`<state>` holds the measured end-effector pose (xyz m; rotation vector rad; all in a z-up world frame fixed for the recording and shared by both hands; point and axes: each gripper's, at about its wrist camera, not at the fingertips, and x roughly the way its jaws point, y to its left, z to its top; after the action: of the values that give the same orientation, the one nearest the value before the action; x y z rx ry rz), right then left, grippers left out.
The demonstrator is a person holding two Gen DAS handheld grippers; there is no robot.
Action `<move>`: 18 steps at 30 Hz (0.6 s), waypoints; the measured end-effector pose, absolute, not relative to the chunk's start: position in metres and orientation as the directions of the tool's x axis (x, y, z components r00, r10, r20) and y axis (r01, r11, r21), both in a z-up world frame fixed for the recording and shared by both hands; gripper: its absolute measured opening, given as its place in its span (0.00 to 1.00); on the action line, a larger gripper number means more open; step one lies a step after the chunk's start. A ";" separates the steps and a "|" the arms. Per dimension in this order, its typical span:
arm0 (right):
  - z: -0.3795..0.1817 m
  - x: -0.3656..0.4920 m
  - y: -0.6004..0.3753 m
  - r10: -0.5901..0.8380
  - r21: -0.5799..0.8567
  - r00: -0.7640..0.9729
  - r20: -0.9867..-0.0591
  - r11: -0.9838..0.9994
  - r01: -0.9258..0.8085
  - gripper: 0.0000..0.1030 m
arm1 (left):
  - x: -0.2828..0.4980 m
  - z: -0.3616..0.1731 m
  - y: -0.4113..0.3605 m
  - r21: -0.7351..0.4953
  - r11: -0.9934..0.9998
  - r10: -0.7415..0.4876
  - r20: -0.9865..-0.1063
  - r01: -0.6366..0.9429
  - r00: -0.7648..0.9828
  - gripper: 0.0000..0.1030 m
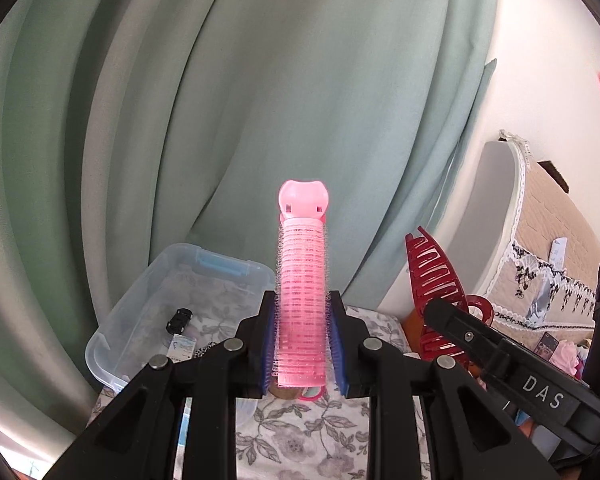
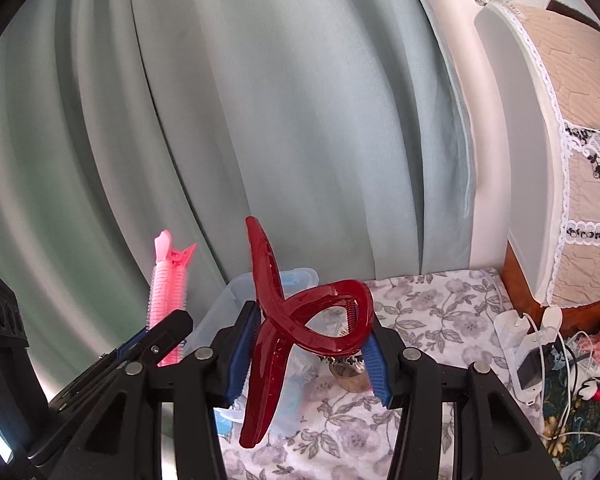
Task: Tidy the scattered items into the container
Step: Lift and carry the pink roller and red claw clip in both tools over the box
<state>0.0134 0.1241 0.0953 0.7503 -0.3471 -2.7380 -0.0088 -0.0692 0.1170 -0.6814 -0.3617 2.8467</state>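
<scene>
My left gripper (image 1: 302,344) is shut on a pink hair roller clip (image 1: 302,288), which stands upright between the blue pads, lifted above the floral cloth. My right gripper (image 2: 306,354) is shut on a dark red claw hair clip (image 2: 300,320), whose looped handles sit between the pads while its long teeth stick up and down. Each held item shows in the other view: the red claw clip (image 1: 434,280) to the right, the pink roller (image 2: 168,292) to the left. A clear plastic container (image 1: 172,312) sits on the cloth at the left, with a small black toy car (image 1: 179,319) and cards inside.
Green curtains (image 1: 220,120) hang close behind the container. A padded headboard with a lace cover (image 2: 560,140) stands at the right. Chargers and white cables (image 2: 540,352) lie at the right edge of the cloth. A small brown round object (image 2: 350,376) sits under the right gripper.
</scene>
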 end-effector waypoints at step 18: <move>0.083 -0.019 0.047 -0.366 0.231 -0.767 -0.528 -0.930 0.285 0.51 | -0.040 0.084 -0.152 -0.354 -0.935 0.157 -0.474 0.024 -0.866 0.24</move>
<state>-0.0190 0.0474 0.0834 0.8342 -0.1945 -2.6581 -0.0401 -0.1524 0.0844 -0.7877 -0.5439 2.9186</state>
